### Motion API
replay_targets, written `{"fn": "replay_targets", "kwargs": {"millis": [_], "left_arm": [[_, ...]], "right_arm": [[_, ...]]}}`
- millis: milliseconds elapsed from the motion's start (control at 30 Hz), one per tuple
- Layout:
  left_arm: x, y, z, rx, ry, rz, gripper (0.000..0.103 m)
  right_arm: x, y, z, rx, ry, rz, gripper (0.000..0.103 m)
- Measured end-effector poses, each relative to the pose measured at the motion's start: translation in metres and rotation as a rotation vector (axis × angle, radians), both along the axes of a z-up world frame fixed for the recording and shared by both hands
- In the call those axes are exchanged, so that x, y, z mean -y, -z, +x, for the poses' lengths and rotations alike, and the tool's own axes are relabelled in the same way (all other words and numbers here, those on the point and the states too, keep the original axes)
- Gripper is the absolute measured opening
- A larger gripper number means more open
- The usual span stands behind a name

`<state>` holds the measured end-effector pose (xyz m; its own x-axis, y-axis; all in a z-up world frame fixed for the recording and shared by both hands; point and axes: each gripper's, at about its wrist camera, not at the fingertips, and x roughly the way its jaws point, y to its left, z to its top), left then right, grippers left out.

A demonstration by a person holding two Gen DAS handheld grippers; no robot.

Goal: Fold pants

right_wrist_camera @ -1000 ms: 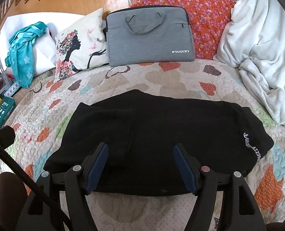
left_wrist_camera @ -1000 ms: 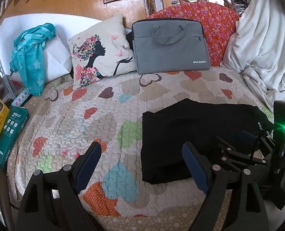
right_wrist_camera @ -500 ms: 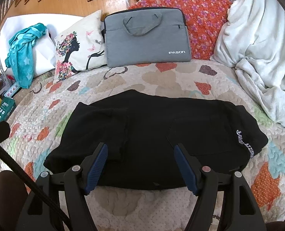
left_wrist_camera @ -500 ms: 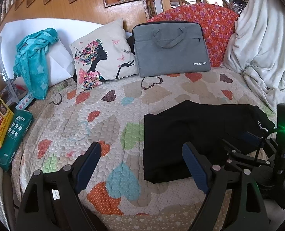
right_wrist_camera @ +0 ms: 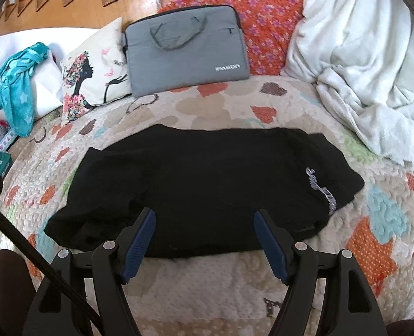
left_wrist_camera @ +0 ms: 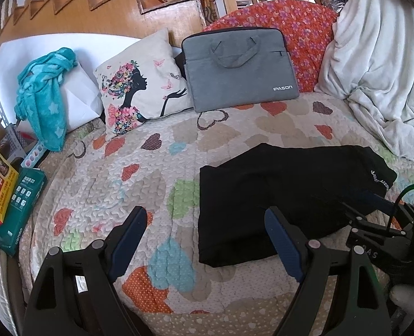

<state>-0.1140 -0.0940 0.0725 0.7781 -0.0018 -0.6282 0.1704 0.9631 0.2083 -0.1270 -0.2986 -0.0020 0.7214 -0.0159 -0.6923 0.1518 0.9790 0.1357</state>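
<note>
left wrist view: your left gripper [left_wrist_camera: 205, 228] hangs spread wide over the quilt [left_wrist_camera: 117, 173], pinching nothing. the pants [left_wrist_camera: 277, 196] lie to its right, a black, already folded bundle on the quilt; the near left corner sits just past the right finger's tip. the right gripper's body shows at the far right edge, low over the pants' near side. the pillow [left_wrist_camera: 142, 84], the bag [left_wrist_camera: 237, 67] and the white blanket [left_wrist_camera: 375, 50] are well back, out of your way.

right wrist view: your right gripper [right_wrist_camera: 202, 231] is spread too, holding nothing, with both fingertips over the near edge of the pants [right_wrist_camera: 207, 176]. the bundle lies long side to side, lettering on its right end, and the left part looks lumpy where layers overlap. whether the tips touch the cloth, i cannot tell.

judging from this, the pants look folded at least once, and one more fold, end to end, seems likely to finish. to do it well, bring your left gripper over to the left end and take all layers in one pinch at the corner; a shallow bite would likely lift only the top layer. hold or pinch the other end with your right, lift low, carry the end across, and line the edges up before you let go. flatten that lumpy left part first if you can.
</note>
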Motion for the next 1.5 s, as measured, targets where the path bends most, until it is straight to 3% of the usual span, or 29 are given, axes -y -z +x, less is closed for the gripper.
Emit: {"fn": "replay_targets", "kwargs": {"millis": [167, 367, 533, 700, 800, 933, 1200, 1333, 1400, 1433, 1467, 1500], "left_arm": [[0.015, 0.006, 0.010, -0.043, 0.048, 0.009, 0.085], [0.045, 0.008, 0.055, -0.208, 0.209, -0.153, 0.085], [0.114, 0.018, 0.103, -0.315, 0.403, -0.195, 0.085], [0.190, 0.036, 0.149, -0.455, 0.522, -0.259, 0.085], [0.228, 0.048, 0.165, -0.498, 0.555, -0.267, 0.085], [0.267, 0.069, 0.190, -0.557, 0.561, -0.259, 0.085], [0.321, 0.108, 0.208, -0.662, 0.642, -0.219, 0.085], [0.346, 0.127, 0.200, -0.718, 0.704, -0.154, 0.085], [0.353, 0.129, 0.194, -0.703, 0.721, -0.094, 0.085], [0.356, 0.129, 0.189, -0.694, 0.736, -0.050, 0.082], [0.357, 0.128, 0.185, -0.677, 0.747, -0.013, 0.062], [0.357, 0.125, 0.181, -0.655, 0.754, 0.017, 0.034]], "right_arm": [[0.023, -0.003, -0.004, 0.004, 0.040, 0.074, 0.078], [0.091, -0.015, -0.018, 0.066, 0.236, 0.152, 0.080], [0.153, 0.006, -0.039, 0.024, 0.420, 0.352, 0.080], [0.171, 0.024, -0.043, 0.012, 0.440, 0.501, 0.080], [0.170, 0.034, -0.033, 0.011, 0.409, 0.569, 0.082], [0.166, 0.041, -0.018, -0.002, 0.383, 0.577, 0.082], [0.157, 0.044, 0.012, 0.013, 0.341, 0.447, 0.082], [0.154, 0.045, 0.020, 0.039, 0.330, 0.423, 0.082], [0.153, 0.044, 0.021, 0.048, 0.316, 0.422, 0.080], [0.152, 0.044, 0.022, 0.053, 0.307, 0.429, 0.078], [0.153, 0.044, 0.023, 0.055, 0.298, 0.441, 0.068], [0.154, 0.044, 0.025, 0.056, 0.285, 0.460, 0.052]]}}
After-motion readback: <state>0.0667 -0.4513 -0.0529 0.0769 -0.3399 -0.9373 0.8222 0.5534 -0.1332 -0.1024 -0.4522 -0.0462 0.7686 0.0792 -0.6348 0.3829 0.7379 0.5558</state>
